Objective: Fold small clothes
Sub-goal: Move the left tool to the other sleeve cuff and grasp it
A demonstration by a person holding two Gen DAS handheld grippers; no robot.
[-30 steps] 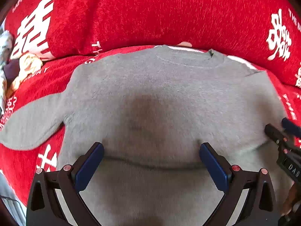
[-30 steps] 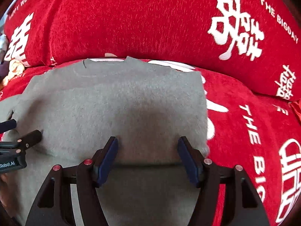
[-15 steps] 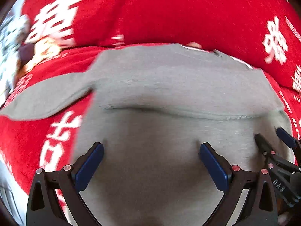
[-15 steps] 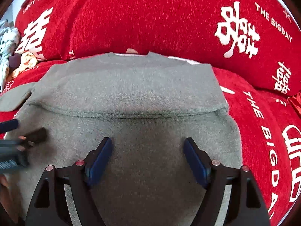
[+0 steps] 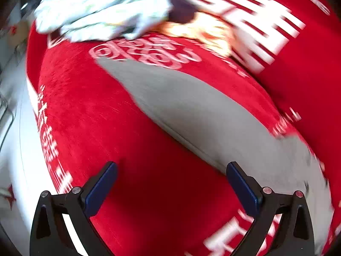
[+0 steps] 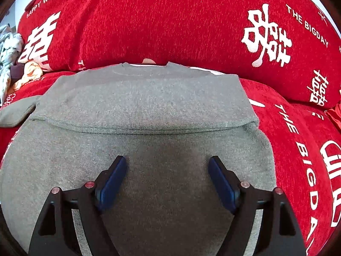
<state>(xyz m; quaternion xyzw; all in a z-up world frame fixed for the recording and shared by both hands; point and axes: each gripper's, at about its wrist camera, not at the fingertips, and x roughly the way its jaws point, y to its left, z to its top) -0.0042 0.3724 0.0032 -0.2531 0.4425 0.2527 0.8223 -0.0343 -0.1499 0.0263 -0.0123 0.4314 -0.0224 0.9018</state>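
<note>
Your right gripper (image 6: 167,178) hangs with jaws spread wide over the grey sweater (image 6: 136,149), which lies flat on the red cover (image 6: 298,160), its hem folded up across the chest. Your left gripper (image 5: 171,188), also wide and holding nothing, hovers over red cloth beside the outstretched sleeve (image 5: 191,108).
</note>
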